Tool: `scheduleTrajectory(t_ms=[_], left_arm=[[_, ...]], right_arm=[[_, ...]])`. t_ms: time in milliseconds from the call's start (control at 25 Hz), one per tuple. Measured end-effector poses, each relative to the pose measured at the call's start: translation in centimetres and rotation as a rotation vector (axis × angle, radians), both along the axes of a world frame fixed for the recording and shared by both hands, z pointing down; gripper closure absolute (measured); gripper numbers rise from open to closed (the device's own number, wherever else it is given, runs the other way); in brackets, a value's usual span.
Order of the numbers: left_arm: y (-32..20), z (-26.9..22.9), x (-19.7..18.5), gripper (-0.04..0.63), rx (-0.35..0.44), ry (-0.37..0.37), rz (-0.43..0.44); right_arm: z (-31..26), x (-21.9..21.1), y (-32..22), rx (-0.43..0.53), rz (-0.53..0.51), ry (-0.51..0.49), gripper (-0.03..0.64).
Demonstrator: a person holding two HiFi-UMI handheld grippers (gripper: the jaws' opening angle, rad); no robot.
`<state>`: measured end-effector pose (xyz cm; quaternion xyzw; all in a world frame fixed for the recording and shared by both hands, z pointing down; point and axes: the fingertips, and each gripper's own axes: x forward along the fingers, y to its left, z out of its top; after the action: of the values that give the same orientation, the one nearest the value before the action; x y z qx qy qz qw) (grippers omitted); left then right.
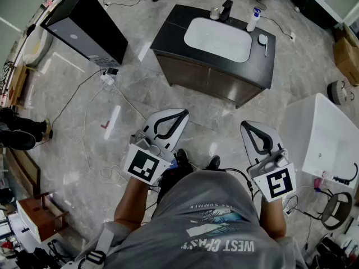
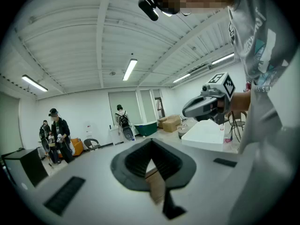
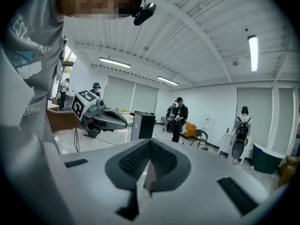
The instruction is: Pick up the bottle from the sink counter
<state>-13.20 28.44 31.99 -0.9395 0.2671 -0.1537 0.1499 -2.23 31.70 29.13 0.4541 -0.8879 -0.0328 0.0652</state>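
1. The bottle point(image 1: 253, 20), white with a blue top, stands upright on the dark sink counter point(image 1: 168, 35). It is at the far edge, just right of the black faucet point(image 1: 226, 9) and beyond the white basin point(image 1: 217, 39).
2. Both grippers are well apart from the counter, held close to the person's body over the grey tiled floor point(image 1: 84, 122).
3. The left gripper point(image 1: 170, 120) has its jaws pressed together with nothing between them.
4. The right gripper point(image 1: 258, 134) likewise has its jaws closed and empty.
5. A white tub point(image 1: 325, 139) stands to the right.
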Motion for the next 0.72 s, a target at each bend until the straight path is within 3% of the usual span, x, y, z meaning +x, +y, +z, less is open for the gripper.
scheduleTrajectory(t_ms=[480, 720], left_arm=[[-1.6, 0.9, -1.4, 0.593, -0.020, -0.004, 0.019], [-2.3, 1.2, -2.1, 0.594, -0.019, -0.002, 0.025]], right_arm=[[0.6, -1.3, -1.4, -0.021, 0.015, 0.005, 0.616], [0.6, -1.8, -2.3, -0.032, 0.015, -0.063, 0.615]])
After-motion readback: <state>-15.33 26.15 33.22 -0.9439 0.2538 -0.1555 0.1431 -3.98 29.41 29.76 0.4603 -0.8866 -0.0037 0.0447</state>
